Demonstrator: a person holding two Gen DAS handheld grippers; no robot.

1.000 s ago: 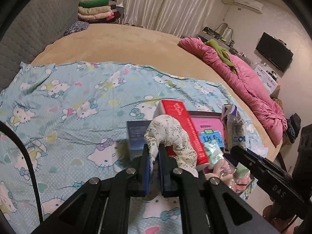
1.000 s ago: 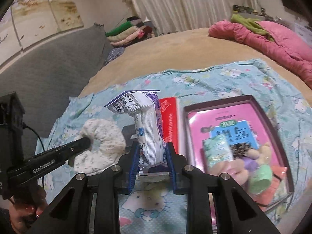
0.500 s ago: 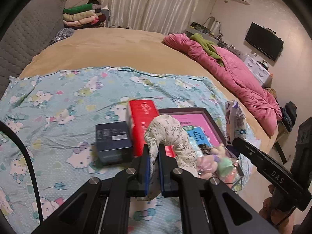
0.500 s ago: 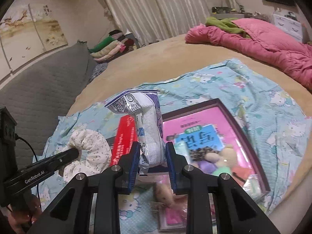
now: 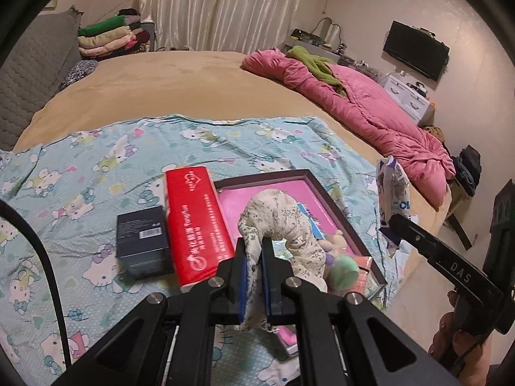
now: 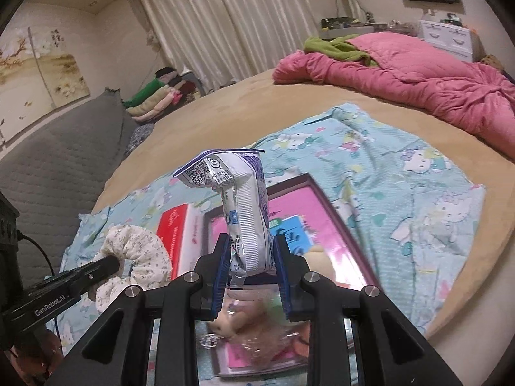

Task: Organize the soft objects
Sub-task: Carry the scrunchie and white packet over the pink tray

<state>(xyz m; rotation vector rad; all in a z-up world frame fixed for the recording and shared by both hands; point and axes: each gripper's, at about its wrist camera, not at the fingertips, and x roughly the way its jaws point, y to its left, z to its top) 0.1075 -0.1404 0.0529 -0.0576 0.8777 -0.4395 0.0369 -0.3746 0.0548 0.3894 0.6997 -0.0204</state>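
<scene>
My left gripper (image 5: 254, 251) is shut on a cream floral scrunchie (image 5: 283, 222), which arches up and droops to the right over the pink tray (image 5: 273, 177). The same scrunchie (image 6: 135, 251) shows at the left of the right wrist view, pinched by the left gripper's finger (image 6: 96, 268). My right gripper (image 6: 251, 254) is shut on a white and purple packet (image 6: 244, 206), held upright above the pink tray (image 6: 325, 199). That packet (image 5: 392, 193) appears at the right edge of the left wrist view. Small plush toys (image 5: 344, 267) and a wrapped item lie in the tray.
A red box (image 5: 196, 222) and a dark blue box (image 5: 143, 241) lie left of the tray on a light blue cartoon-cat sheet (image 5: 80, 193). A pink quilt (image 5: 370, 112) lies along the bed's far right side. Folded clothes (image 5: 106, 38) are stacked at the back left.
Both grippers have moved right over the bed, each still holding its item. The pink tray now lies under them, and the red and blue boxes have slid left in view.
</scene>
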